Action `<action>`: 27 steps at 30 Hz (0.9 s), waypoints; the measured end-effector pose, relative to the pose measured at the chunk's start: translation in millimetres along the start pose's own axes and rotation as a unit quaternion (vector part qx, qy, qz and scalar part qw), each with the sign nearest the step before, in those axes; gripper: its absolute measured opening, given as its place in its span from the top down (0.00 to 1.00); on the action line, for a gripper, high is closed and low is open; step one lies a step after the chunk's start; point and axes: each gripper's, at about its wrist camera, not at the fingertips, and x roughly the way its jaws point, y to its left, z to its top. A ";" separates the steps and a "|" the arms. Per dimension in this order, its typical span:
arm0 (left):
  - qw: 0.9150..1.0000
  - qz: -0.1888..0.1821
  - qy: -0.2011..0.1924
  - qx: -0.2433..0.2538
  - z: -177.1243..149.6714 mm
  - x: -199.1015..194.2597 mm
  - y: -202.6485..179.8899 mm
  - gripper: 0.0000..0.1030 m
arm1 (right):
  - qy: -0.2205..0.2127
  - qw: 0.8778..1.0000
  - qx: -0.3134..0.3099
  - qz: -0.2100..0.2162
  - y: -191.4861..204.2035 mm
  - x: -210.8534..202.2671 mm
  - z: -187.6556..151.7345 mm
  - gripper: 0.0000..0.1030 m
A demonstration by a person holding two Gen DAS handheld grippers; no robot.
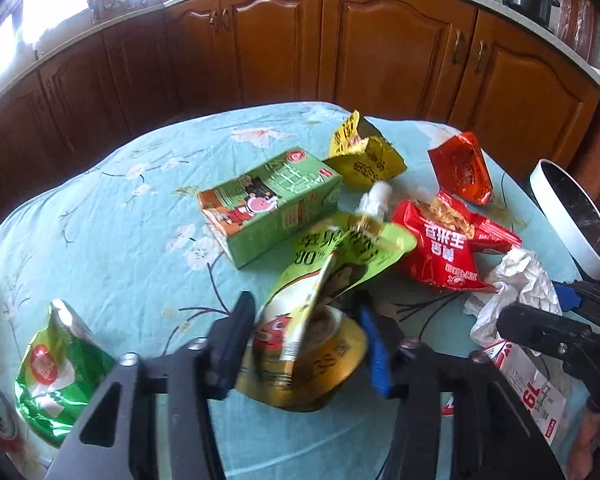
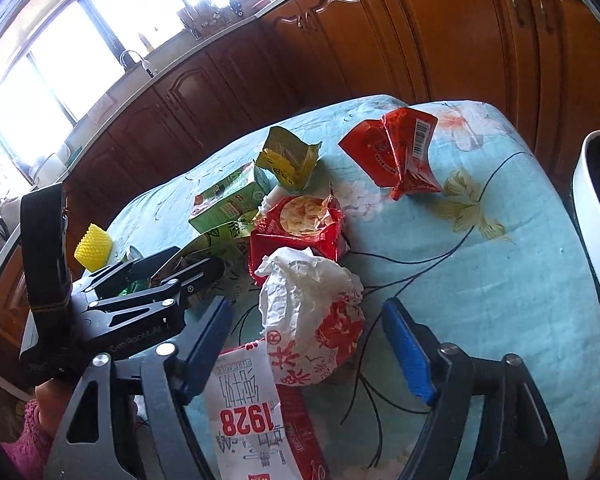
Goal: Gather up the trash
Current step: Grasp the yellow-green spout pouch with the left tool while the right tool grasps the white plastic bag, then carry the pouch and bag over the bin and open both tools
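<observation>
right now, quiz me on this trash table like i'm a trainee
1. True or false: the right gripper is clamped on the paper wad.
2. What sits between the pads of the left gripper? A) a bottle B) the cup C) a spoon
3. Fill in: the carton beside the yellow bag is mostly ____ in colour.

Key: 1 false, its jaws stand open on either side of the wad; 2 B; 3 green.

Glossy foil wrappers [image 1: 446,256], cotton tablecloth [image 1: 132,240]
</observation>
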 end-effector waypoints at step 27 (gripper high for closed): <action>0.989 -0.118 -0.092 0.020 -15.6 -96.4 -63.0 0.77 | -0.100 0.993 0.061 -0.023 -68.0 -119.7 -20.6 0.64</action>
